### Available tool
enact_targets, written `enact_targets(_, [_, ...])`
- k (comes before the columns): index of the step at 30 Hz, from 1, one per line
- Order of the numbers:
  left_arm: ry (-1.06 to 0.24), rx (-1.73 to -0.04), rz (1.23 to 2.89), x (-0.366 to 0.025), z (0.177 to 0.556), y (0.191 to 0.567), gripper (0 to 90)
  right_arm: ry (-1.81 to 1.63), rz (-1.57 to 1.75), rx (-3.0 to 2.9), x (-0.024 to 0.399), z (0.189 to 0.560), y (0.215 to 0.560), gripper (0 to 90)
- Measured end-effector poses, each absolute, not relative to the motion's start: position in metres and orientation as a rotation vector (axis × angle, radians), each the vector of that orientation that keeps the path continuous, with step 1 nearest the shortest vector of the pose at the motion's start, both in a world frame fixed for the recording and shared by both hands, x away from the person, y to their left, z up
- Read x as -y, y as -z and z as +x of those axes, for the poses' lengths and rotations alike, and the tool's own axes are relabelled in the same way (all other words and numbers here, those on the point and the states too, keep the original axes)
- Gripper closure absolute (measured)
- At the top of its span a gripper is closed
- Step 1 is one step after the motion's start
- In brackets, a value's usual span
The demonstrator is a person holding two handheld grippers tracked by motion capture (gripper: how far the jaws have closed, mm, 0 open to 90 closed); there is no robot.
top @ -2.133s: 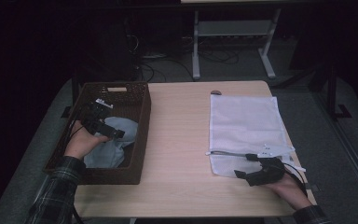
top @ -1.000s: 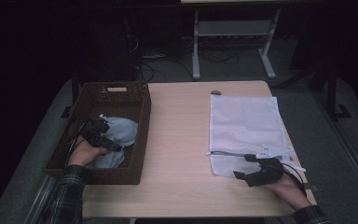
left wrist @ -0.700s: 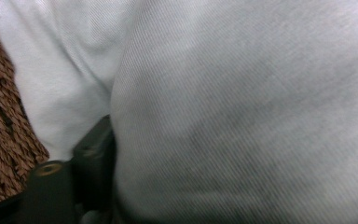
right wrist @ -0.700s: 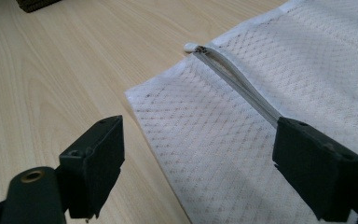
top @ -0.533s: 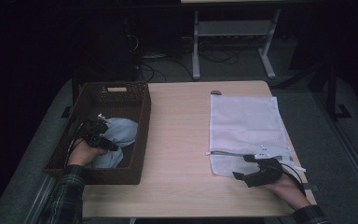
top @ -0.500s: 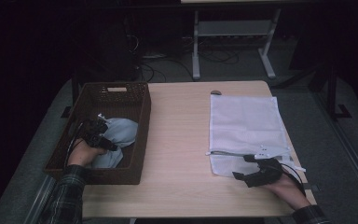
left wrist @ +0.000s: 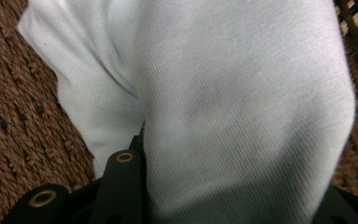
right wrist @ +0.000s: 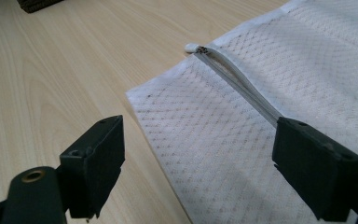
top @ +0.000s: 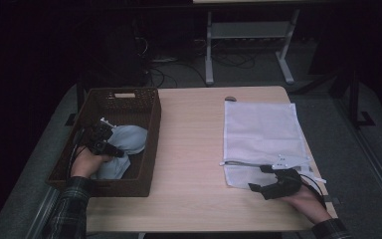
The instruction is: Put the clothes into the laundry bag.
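Observation:
A light blue cloth (top: 129,139) lies bunched in the brown wicker basket (top: 151,144) at the table's left. My left gripper (top: 110,148) reaches into the basket. Its jaws have just been closing, and a thick fold of the cloth (left wrist: 242,93) is now pinched between them. A white mesh laundry bag (top: 261,129) lies flat on the right half of the table. My right gripper (top: 258,180) rests open at the bag's near left corner, the mesh (right wrist: 270,70) and its zipper (right wrist: 235,77) between and ahead of the jaws.
The basket's woven floor (left wrist: 18,116) shows to the left of the cloth. Bare wooden tabletop (top: 191,144) separates basket and bag. A small dark disc (top: 230,98) sits at the far edge. Beyond the table stand a metal frame and cables on the floor.
My left hand has drawn back from the far part of the basket onto the cloth and settled there. The right hand and the mesh bag have not moved.

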State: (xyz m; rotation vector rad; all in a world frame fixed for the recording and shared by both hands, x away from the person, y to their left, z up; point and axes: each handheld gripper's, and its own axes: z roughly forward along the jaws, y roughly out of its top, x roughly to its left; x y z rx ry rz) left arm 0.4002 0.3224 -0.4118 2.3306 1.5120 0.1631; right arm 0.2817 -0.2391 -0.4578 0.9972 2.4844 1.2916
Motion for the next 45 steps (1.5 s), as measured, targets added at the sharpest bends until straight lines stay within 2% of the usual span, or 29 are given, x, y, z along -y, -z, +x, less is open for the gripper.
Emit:
enact_targets(11, [-0.175, -1.507, 2.29, -0.324, 0.4, 0.399, 60.3, -1.293, 1.006, -2.479, 0.24, 0.282, 0.457, 16.5])
enact_targets(35, [-0.26, -1.432, 2.204, -0.328, 0.392, 0.329, 60.3, -1.305, 1.007, -2.468, 0.241, 0.282, 0.456, 16.5])
enact_targets(45, [-0.252, -1.36, 2.198, -0.313, 0.386, 0.31, 60.3, -1.303, 1.007, -2.469, 0.241, 0.282, 0.457, 16.5])
